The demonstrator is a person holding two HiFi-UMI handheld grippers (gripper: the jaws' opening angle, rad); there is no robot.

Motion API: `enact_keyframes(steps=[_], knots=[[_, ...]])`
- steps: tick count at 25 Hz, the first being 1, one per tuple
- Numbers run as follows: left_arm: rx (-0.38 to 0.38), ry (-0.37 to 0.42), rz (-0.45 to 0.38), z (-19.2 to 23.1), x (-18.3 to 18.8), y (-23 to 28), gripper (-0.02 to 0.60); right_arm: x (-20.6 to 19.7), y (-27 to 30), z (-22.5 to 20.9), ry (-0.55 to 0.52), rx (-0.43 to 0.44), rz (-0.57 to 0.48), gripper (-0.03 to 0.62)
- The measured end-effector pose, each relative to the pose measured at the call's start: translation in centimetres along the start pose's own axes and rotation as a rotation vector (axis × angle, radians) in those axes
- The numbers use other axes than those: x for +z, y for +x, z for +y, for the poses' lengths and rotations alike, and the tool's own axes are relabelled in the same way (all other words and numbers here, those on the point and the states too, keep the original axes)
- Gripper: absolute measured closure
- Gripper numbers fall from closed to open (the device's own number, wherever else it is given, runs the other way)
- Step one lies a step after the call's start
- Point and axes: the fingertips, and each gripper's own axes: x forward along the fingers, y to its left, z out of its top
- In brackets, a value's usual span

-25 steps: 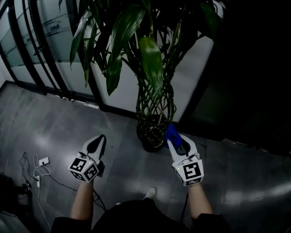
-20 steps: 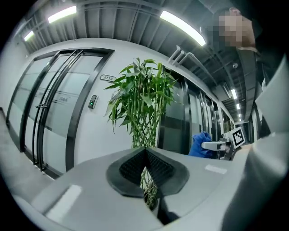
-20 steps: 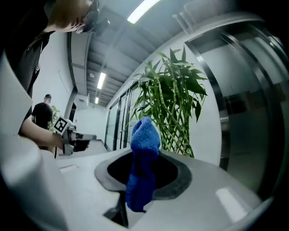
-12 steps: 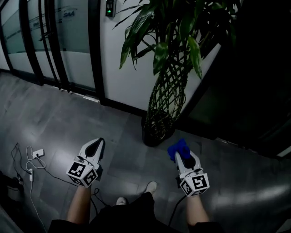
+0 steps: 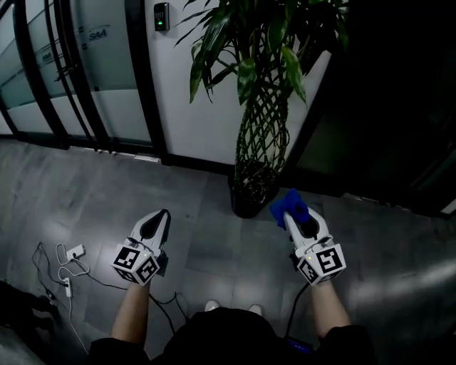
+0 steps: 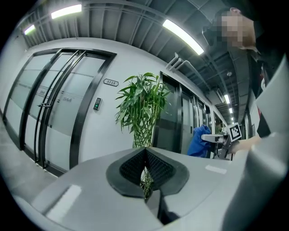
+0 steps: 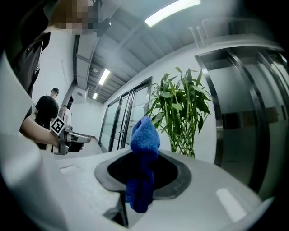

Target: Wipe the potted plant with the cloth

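Note:
The potted plant (image 5: 262,135) stands against the white wall, with a braided stem, long green leaves and a dark pot (image 5: 249,201). My right gripper (image 5: 296,219) is shut on a blue cloth (image 5: 289,207), which sticks out past the jaws just to the right of the pot and apart from it. In the right gripper view the cloth (image 7: 144,135) bunches up in front of the plant (image 7: 183,113). My left gripper (image 5: 158,218) is shut with nothing in it, low and to the left of the pot. In the left gripper view the plant (image 6: 142,108) shows ahead of it.
Glass doors with black frames (image 5: 64,71) fill the left. A card reader (image 5: 162,16) hangs on the wall. Cables and a power strip (image 5: 64,264) lie on the grey floor at the left. A dark doorway (image 5: 385,107) is at the right. A person (image 7: 45,113) stands far off.
The view has drawn back from the plant, which now looks smaller and higher. The right gripper with the cloth has come away from the pot to its right.

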Motion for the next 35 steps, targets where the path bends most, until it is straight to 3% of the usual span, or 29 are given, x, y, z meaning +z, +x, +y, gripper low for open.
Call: enact_keyframes(steps=[5,13,16,29,35], knots=[[-0.004,-0.019,0.003,-2.9,-0.9,1.9,0.575,-0.2,-3.0,-2.5,0.076,-0.034,-0.017,0.482],[-0.04,0.059,0.015,-9.3,-1.4,4.7,0.575,-2.7,-8.3,-6.7,0.144,-0.05,0.013,0.484],[-0.013,0.06,0.011,-10.7,-1.5,5.3,0.575,-2.7,-9.1,-7.7,0.159,-0.039,0.009,0.484],[0.072,0.035,-0.012,-12.6,-1.9,3.1,0.575,-4.6,-8.8,-7.4,0.115,0.062,0.039,0.485],[0.021,0.077,0.014,-13.8,-2.5,1.9,0.575,-5.8,-9.6,-7.1,0.143,0.065,0.065,0.485]])
